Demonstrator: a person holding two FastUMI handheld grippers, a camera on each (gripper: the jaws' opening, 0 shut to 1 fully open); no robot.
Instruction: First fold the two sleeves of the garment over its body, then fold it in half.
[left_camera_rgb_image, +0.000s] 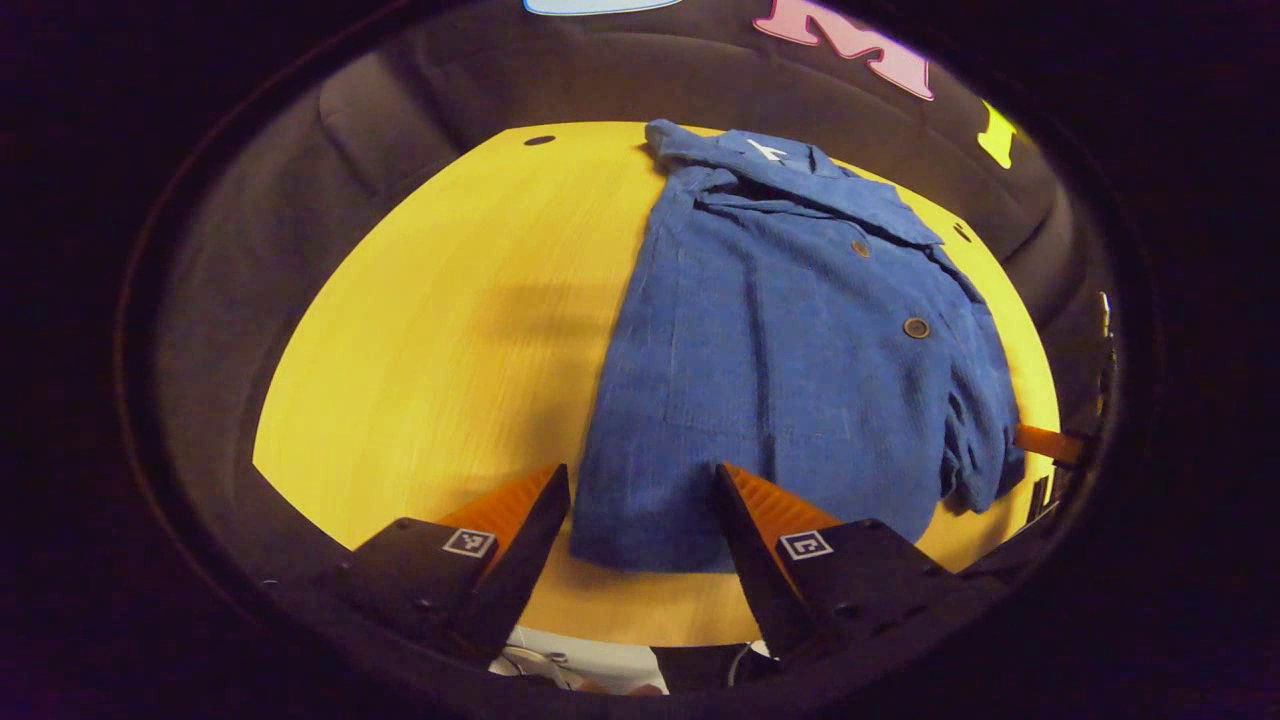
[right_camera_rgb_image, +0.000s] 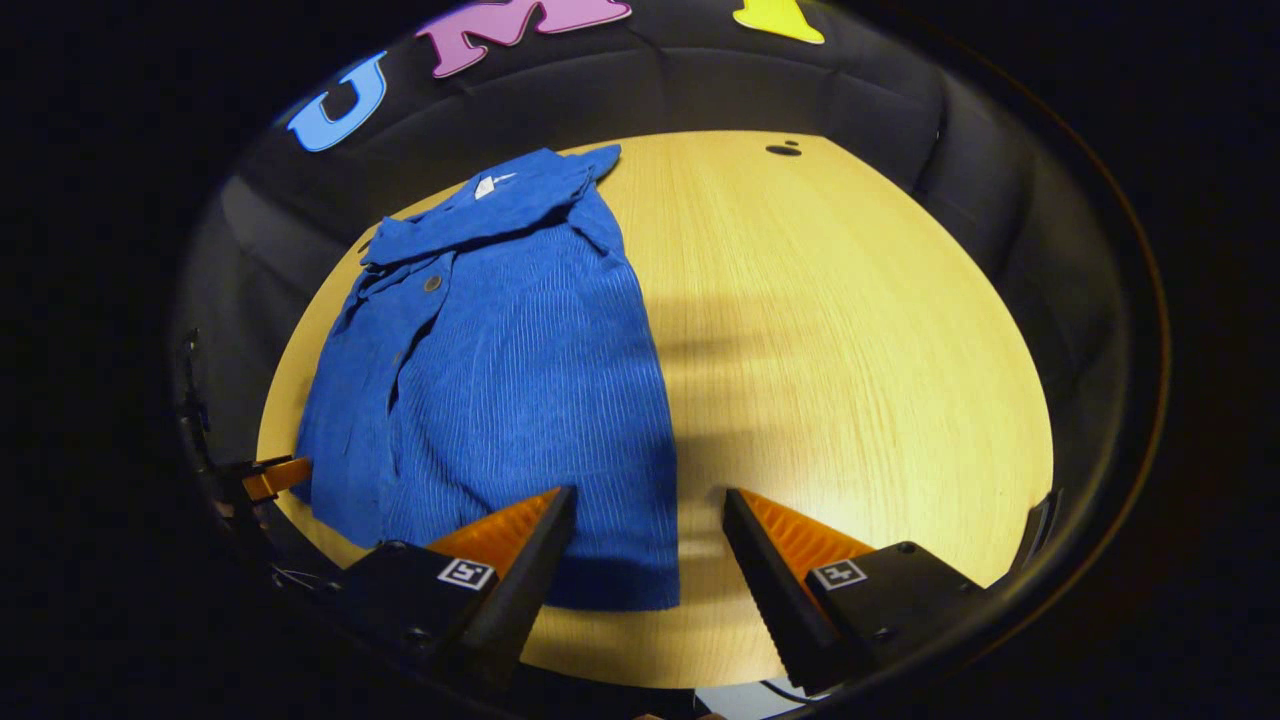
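A blue corduroy shirt (left_camera_rgb_image: 790, 350) with brown buttons lies flat on the yellow wooden table (left_camera_rgb_image: 450, 330), collar at the far end, hem toward me. It looks narrow, its sleeves not lying out to the sides; a bunch of cloth sits at its right edge in the left gripper view. My left gripper (left_camera_rgb_image: 640, 490) stands open just above the hem's left corner, nothing between its fingers. In the right gripper view the shirt (right_camera_rgb_image: 500, 380) lies left of centre, and my right gripper (right_camera_rgb_image: 648, 505) is open above the hem's right corner, holding nothing.
The table (right_camera_rgb_image: 850, 350) is bare to the right of the shirt in the right gripper view, with a small dark hole (right_camera_rgb_image: 783, 149) near its far edge. Black cloth wall surrounds the table. The other gripper's fingertip (left_camera_rgb_image: 1045, 442) shows beside the shirt's right edge.
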